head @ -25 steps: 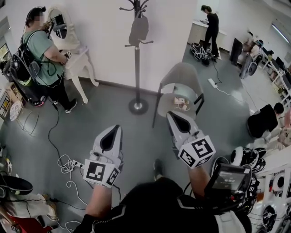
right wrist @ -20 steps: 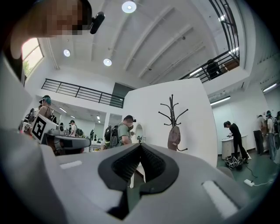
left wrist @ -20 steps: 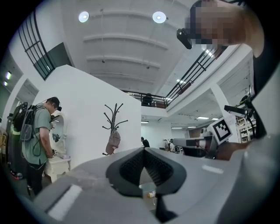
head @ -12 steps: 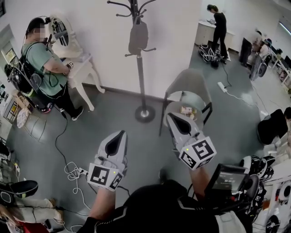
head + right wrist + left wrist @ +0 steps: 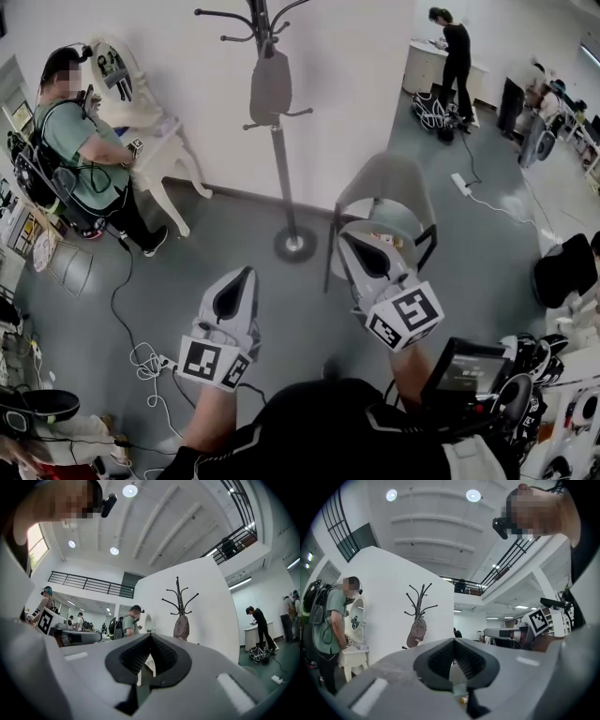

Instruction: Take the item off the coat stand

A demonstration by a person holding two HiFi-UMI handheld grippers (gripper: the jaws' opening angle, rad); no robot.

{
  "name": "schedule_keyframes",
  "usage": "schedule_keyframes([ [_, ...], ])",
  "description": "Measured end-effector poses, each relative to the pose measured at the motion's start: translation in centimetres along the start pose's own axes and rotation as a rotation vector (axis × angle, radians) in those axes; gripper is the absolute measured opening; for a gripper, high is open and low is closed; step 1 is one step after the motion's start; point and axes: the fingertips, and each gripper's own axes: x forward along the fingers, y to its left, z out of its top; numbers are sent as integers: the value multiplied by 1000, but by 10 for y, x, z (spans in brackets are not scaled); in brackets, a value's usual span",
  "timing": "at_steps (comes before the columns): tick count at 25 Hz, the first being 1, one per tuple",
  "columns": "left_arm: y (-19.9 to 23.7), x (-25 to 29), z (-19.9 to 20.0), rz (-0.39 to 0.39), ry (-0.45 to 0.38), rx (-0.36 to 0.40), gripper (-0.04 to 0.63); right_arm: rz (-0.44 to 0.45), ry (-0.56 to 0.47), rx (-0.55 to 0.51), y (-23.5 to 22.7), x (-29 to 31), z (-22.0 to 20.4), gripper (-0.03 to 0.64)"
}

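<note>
The cap (image 5: 270, 86) is hanging from a low hook on the coat stand (image 5: 278, 178), flat against the pole and about halfway between the top branches and the round base, with the white wall (image 5: 356, 75) just behind it. Over the last second the stand and cap have been sliding lower and larger in the head view, so the person is walking up to it across the grey floor. Both arms are travelling along, held out level in front. The left tongs (image 5: 244, 274) are pointing toward the stand with their tips meeting and nothing between them. The right tongs (image 5: 349, 238) are likewise closed and empty, passing just beside the grey chair (image 5: 384, 183). The cap is still well apart from both. By my judgement this is the approach, and one pair of tongs will need opening before it can take the cap.
</note>
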Motion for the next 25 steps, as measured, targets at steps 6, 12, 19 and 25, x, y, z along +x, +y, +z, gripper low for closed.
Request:
schedule_keyframes([
  [6,1,46,-1,6,-20,7,11,0,-5,1,-50,12,-1,6],
  [12,11,75,-3,56,-27,-24,11,10,-3,17,-86,26,-6,6],
  [19,37,95,-2,70,-20,-13,11,21,0,33,-105,61,-11,6],
  [25,68,114,-8,25,-11,3,10,12,5,13,-108,98,-15,6],
])
